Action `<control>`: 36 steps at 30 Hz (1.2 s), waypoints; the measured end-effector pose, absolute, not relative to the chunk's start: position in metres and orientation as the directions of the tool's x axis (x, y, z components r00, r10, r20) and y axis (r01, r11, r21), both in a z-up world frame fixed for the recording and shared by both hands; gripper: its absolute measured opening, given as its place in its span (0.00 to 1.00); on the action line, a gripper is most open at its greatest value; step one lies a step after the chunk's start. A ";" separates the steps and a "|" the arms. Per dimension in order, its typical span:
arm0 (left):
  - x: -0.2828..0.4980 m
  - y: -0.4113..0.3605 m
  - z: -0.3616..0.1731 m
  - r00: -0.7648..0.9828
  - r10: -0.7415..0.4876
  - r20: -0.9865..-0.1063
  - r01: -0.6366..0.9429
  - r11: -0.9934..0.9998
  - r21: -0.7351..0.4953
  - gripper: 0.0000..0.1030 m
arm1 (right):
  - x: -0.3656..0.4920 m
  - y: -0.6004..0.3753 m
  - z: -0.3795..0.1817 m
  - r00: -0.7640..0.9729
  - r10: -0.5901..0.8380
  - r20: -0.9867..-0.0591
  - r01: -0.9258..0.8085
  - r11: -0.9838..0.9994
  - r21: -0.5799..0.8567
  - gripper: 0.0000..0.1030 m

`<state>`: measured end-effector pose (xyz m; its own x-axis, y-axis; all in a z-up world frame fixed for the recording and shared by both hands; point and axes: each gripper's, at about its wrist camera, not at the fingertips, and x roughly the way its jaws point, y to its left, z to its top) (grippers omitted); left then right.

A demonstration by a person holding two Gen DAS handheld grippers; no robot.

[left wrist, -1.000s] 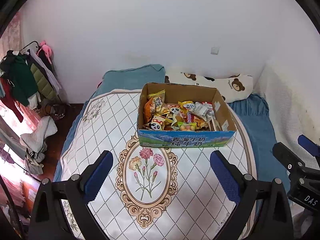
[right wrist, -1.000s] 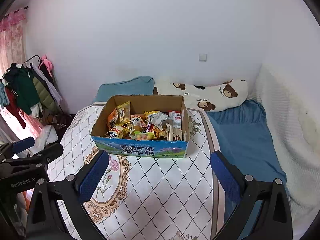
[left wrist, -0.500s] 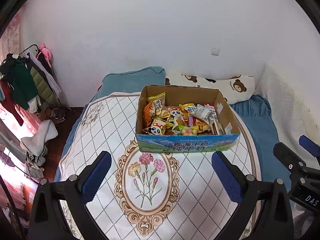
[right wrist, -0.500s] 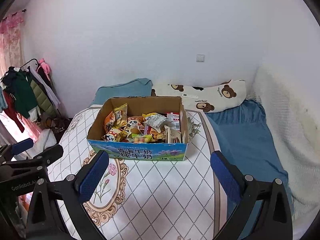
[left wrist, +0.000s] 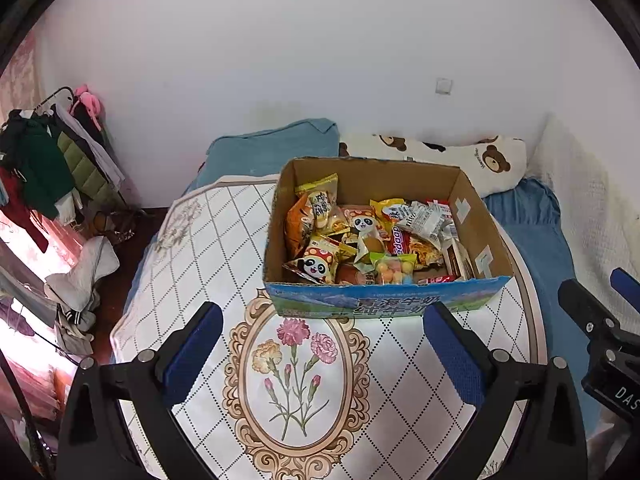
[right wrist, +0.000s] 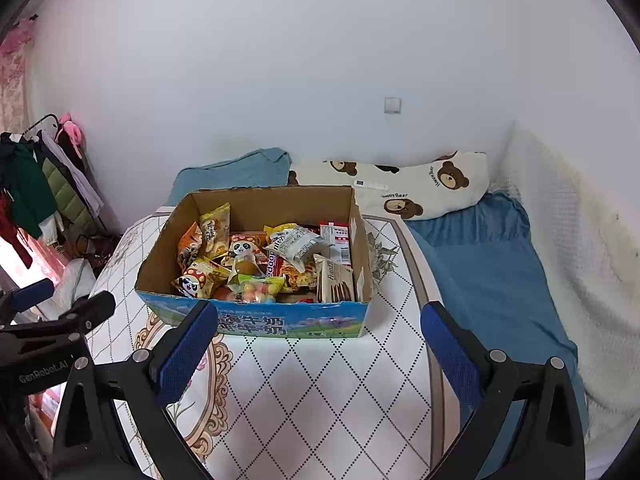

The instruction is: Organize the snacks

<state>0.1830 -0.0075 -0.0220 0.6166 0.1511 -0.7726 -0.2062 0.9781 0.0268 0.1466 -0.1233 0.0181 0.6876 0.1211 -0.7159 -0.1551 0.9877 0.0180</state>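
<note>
A cardboard box (left wrist: 486, 224) with a blue printed front stands on a white quilted mat (left wrist: 188, 256) on the bed. It is full of mixed snack packets (left wrist: 360, 240), among them panda-print bags and a bag of coloured balls. The box also shows in the right wrist view (right wrist: 160, 256), with its snacks (right wrist: 272, 260). My left gripper (left wrist: 320, 344) is open and empty, in front of the box. My right gripper (right wrist: 316, 340) is open and empty, in front of the box's right half. Each gripper shows at the edge of the other's view.
A bear-print pillow (left wrist: 460, 156) and a blue pillow (left wrist: 272, 152) lie behind the box against the wall. A clothes rack (left wrist: 48, 160) stands left of the bed. Blue bedsheet (right wrist: 480, 272) and a white blanket (right wrist: 580, 240) lie to the right.
Both grippers have drawn back and up a little from the box, so it sits higher and smaller in both views. Both stay open.
</note>
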 end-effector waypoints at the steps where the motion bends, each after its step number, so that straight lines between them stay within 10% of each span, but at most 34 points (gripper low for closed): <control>1: 0.185 -0.007 -0.024 0.614 0.153 -0.774 -0.207 0.978 0.029 1.00 | 0.149 -0.122 0.017 0.687 0.118 -0.717 -0.155 0.988 0.014 1.00; 36: 0.201 -0.003 -0.022 0.622 0.133 -0.772 -0.191 0.981 0.016 1.00 | 0.165 -0.116 0.008 0.692 0.113 -0.713 -0.147 0.989 0.014 1.00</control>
<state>0.2011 -0.0027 -0.0218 0.6221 0.1333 -0.7715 -0.1908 0.9815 0.0157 0.1650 -0.1155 0.0076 0.6922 0.1132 -0.7127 -0.1469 0.9890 0.0143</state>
